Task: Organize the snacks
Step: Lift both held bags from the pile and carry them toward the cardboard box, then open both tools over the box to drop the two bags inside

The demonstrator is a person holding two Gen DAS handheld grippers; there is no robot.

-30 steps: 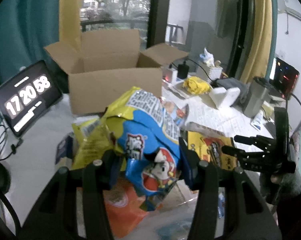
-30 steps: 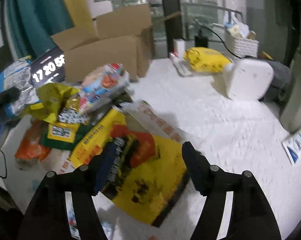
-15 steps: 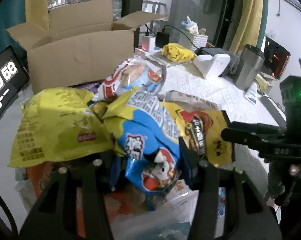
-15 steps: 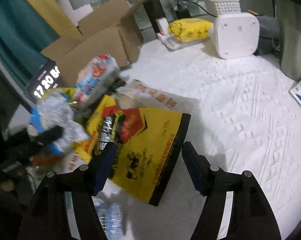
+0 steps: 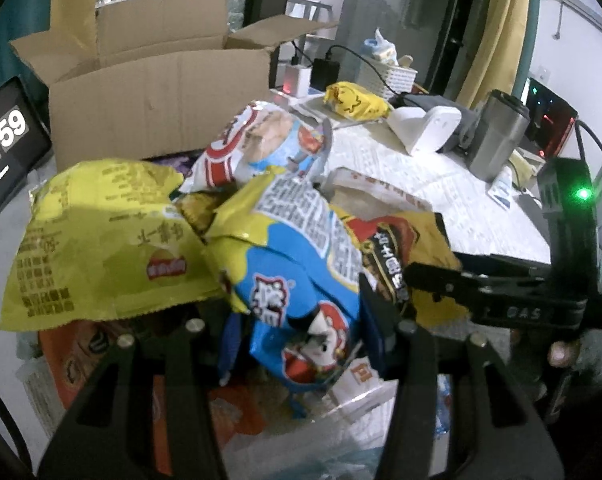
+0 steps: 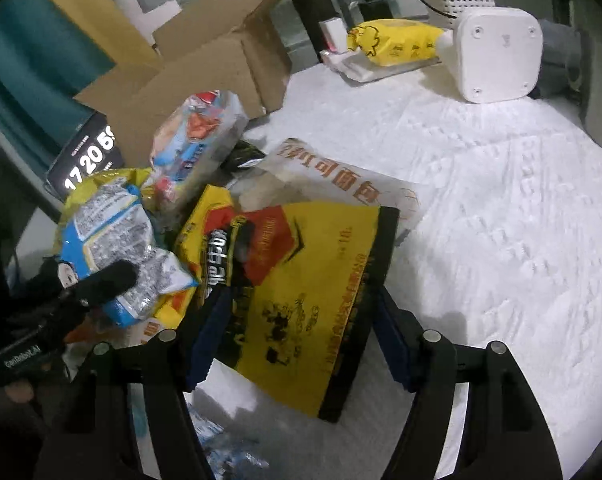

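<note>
My left gripper point(image 5: 301, 332) is shut on a blue and yellow snack bag point(image 5: 293, 272), held over a pile of snacks. In the right wrist view the same bag point(image 6: 113, 240) hangs at the left, gripped by the left gripper's fingers point(image 6: 105, 280). My right gripper point(image 6: 297, 320) stands open low over a flat yellow and black bag point(image 6: 301, 304), one finger on each side of it. It also shows at the right of the left wrist view, where its fingers point(image 5: 441, 276) reach over that bag point(image 5: 405, 248). An open cardboard box point(image 5: 161, 96) stands behind the pile.
The pile holds a yellow chip bag point(image 5: 101, 240), a red, white and blue bag point(image 5: 261, 140), a beige bread bag point(image 6: 333, 176) and an orange bag point(image 5: 81, 360). A clock tablet point(image 6: 89, 156) leans at the left. A white device point(image 6: 497, 52), yellow pack point(image 6: 397, 40) and metal tumbler point(image 5: 497, 136) sit on the white cloth.
The left gripper has come down over the pile with the blue bag in it. The right gripper has rolled and sunk; its fingers now straddle the yellow and black bag.
</note>
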